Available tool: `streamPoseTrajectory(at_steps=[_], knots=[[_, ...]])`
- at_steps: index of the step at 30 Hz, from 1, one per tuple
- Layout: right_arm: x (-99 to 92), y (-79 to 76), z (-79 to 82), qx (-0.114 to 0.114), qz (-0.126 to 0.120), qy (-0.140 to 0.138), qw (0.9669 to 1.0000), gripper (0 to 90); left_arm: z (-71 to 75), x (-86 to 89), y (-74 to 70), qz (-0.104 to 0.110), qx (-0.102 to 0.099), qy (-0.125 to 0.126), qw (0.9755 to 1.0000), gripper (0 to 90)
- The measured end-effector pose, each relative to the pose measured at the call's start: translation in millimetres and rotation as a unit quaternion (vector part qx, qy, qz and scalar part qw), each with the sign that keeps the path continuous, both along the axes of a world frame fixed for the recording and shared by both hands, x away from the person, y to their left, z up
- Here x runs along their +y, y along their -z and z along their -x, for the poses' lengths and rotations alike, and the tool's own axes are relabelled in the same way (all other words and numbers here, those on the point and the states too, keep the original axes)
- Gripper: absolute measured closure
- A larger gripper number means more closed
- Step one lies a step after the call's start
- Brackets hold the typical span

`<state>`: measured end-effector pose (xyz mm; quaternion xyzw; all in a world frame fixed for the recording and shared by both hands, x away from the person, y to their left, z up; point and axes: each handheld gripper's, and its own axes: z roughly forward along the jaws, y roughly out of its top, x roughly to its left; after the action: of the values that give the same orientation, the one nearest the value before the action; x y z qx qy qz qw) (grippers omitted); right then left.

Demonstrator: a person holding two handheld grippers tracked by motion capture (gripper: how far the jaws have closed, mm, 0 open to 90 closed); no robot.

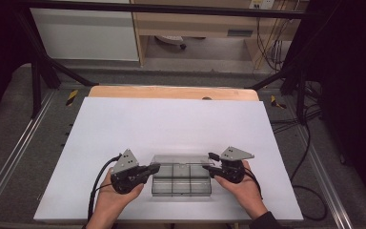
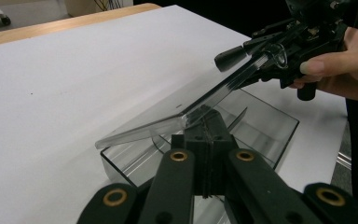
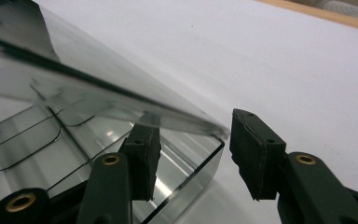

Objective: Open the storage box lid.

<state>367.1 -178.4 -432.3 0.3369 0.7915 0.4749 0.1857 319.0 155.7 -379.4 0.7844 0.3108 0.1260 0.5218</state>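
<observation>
A clear plastic compartment box lies near the front edge of the white sheet. Its transparent lid is tilted up, higher at the right end. My left gripper is shut, its tips at the box's left end, just under the low edge of the lid. My right gripper is at the right end. In the right gripper view its jaws stand apart, with the lid's raised edge between them. One finger is under the lid above the box, the other outside. No pad presses on the lid.
The white sheet covers a wooden table whose far edge shows. Black frame legs stand at the far corners. Cables trail on the floor to the right. Open sheet lies behind and beside the box.
</observation>
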Motion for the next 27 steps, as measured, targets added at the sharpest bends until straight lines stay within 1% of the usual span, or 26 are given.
streamPoseTrajectory(at_steps=[5, 9, 10, 15, 20, 23, 27], knots=[[1.9, -2.7, -4.0, -0.014, -0.005, -0.004, 0.9999, 56.4, -1.8, -0.4, -1.9, 0.004, 0.0, -0.001, 1.0, 90.0], [2.2, -2.9, -4.1, -0.021, -0.001, -0.007, 0.9998, 58.6, -2.5, -0.5, -2.8, 0.001, -0.001, 0.0, 1.0, 90.0], [1.5, -3.4, -3.6, -0.025, 0.001, -0.007, 0.9997, 60.5, -2.7, -0.2, -2.8, -0.001, -0.001, 0.0, 1.0, 90.0], [0.6, -4.2, -4.2, -0.029, -0.003, -0.006, 0.9996, 62.7, -3.5, 3.0, 0.0, -0.006, 0.004, -0.001, 1.0, 90.0], [1.7, -4.3, -4.4, -0.033, 0.003, -0.012, 0.9994, 62.5, -3.8, 8.8, 6.6, -0.016, 0.009, -0.004, 0.9998, 90.0], [3.4, -4.9, -3.7, -0.036, 0.005, -0.013, 0.9992, 62.4, -4.5, 13.9, 11.4, -0.031, 0.009, -0.012, 0.9994, 90.0], [3.6, -5.0, -3.6, -0.037, 0.006, -0.014, 0.9992, 62.3, -8.1, 21.7, 17.4, -0.038, 0.015, -0.025, 0.9989, 90.0]])
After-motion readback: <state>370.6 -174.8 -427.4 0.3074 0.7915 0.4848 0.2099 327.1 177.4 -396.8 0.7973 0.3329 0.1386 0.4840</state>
